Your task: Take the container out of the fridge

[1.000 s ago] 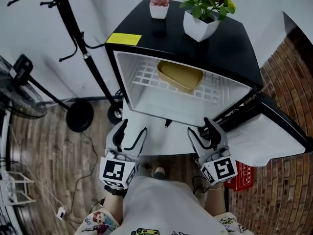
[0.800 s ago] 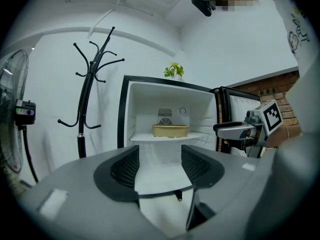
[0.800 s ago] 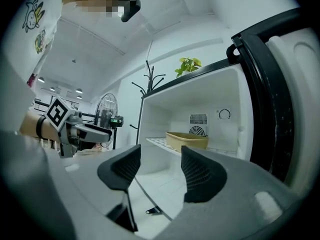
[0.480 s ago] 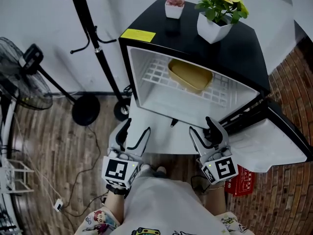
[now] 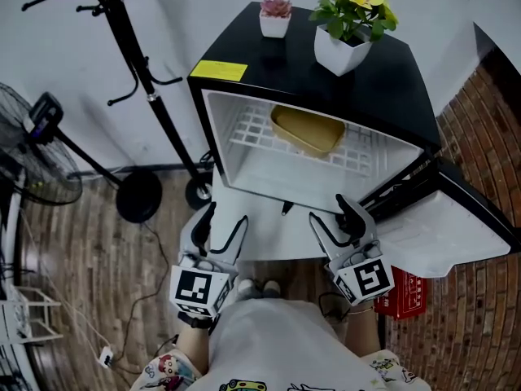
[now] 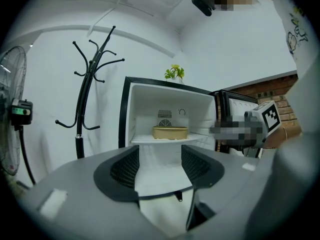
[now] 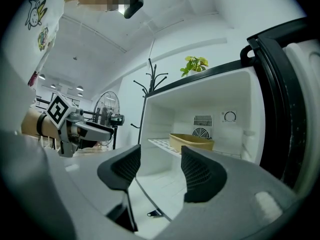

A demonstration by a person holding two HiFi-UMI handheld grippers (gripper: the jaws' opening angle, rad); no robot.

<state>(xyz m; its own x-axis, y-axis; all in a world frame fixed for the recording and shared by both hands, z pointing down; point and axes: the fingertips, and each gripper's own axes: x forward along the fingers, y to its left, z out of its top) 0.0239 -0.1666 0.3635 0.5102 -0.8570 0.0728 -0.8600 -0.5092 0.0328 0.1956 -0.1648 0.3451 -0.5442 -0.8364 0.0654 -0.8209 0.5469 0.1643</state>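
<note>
Left gripper [image 5: 224,222] & right gripper [image 5: 332,218] both hang w/ jaws spread and nothing btw them, low in front of the small black fridge w/ white interior [image 5: 391,80], its door [image 5: 456,226] swung open on the right. The shallow tan rectangular plastic container [image 5: 308,129] sits on the white wire shelf [image 5: 252,129] toward the back, well apart from both grippers. Reach is the step in hand, I judge: raise both to shelf level, go in straight, take the 2 short ends or pinch the near rim, lift just clear of the wire, draw out level, right elbow off the door. Its long axis runs side to side across the shelf, 1 long wall facing the opening, open top up.
</note>
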